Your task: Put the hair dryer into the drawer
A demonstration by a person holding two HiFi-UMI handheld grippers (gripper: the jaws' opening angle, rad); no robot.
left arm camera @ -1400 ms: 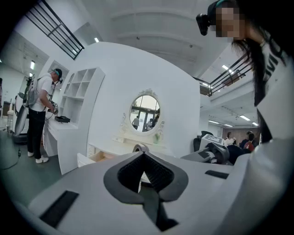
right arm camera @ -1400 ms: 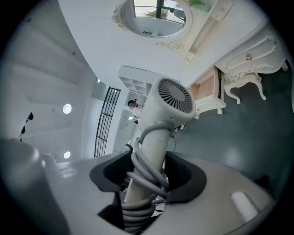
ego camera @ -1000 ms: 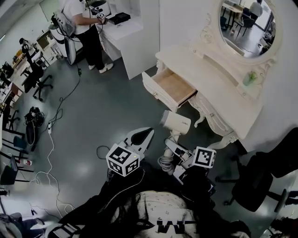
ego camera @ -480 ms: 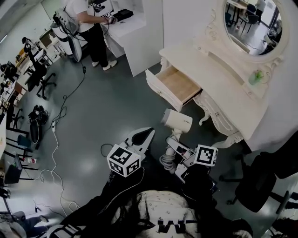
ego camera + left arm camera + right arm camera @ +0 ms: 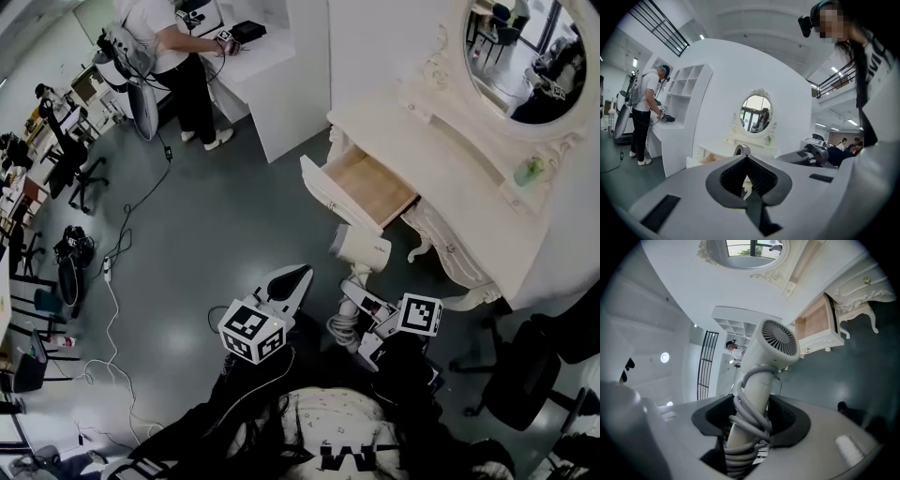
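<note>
A white hair dryer [image 5: 361,251] stands upright in my right gripper [image 5: 354,314], which is shut on its handle with the grey cord wound around it. In the right gripper view the dryer's grille [image 5: 777,341] faces the camera and the handle [image 5: 752,404] sits between the jaws. The open wooden drawer [image 5: 373,186] of the white dressing table [image 5: 469,187] lies just beyond the dryer's head; it also shows as the drawer [image 5: 816,324] in the right gripper view. My left gripper [image 5: 298,275] hangs left of the dryer, shut and empty, its tips [image 5: 746,158] together.
A person [image 5: 178,52] stands at a white desk at the back left. Cables [image 5: 108,281] trail over the grey floor, with office chairs [image 5: 70,169] at the far left. A dark chair [image 5: 525,375] stands at the right. A green bottle [image 5: 530,171] and an oval mirror [image 5: 530,52] are on the dressing table.
Both grippers, with the dryer, have moved toward the dressing table; the open drawer now lies closer to the dryer's head. Neither grip has changed.
</note>
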